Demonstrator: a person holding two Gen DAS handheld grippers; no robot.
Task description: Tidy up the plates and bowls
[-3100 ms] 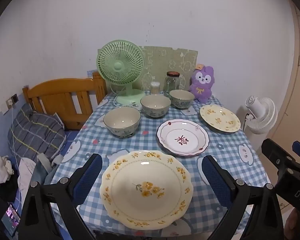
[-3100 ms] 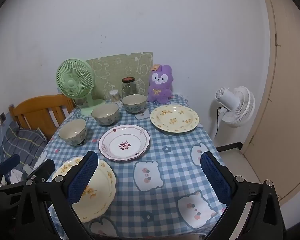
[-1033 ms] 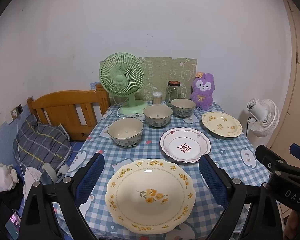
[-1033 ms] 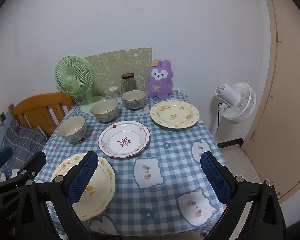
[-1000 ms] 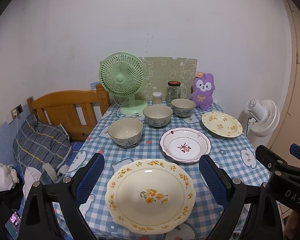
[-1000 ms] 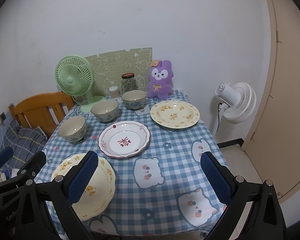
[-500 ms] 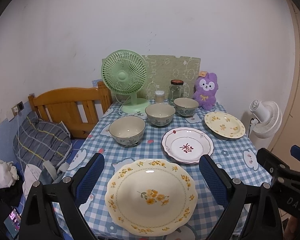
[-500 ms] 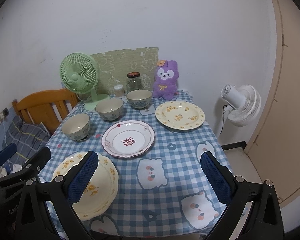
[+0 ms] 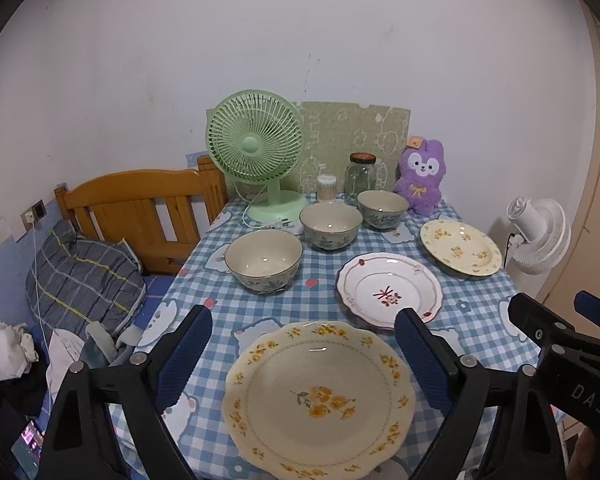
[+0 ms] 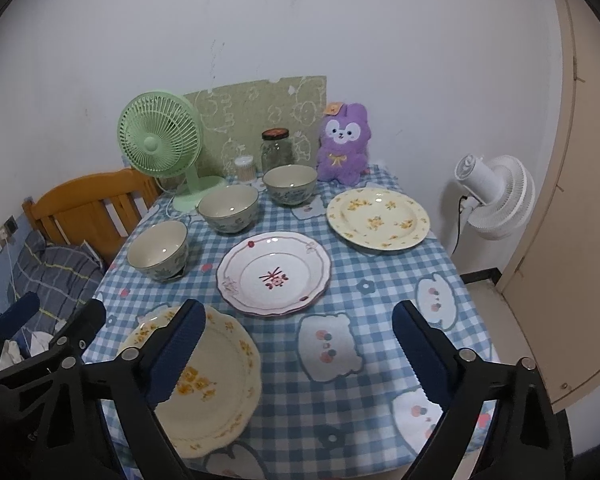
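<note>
Three plates and three bowls on the checked bench, both tongs spread and empty.

Left tongs (image 9: 302, 344) and right tongs (image 10: 298, 334) have just narrowed slightly. Low in the frame lies a scalloped cream plate (image 9: 320, 396) with yellow flowers; mid-frame a white plate (image 9: 389, 290) with red motif; upper right another yellow-flowered plate (image 9: 460, 247). Cream bowls (image 9: 263, 260), (image 9: 331, 225), (image 9: 382, 208) run diagonally from centre-left toward the top.

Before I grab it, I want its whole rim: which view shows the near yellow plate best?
Left wrist: the near yellow plate lies whole and centred. In the right wrist view the plate is partly hidden behind a finger.
</note>
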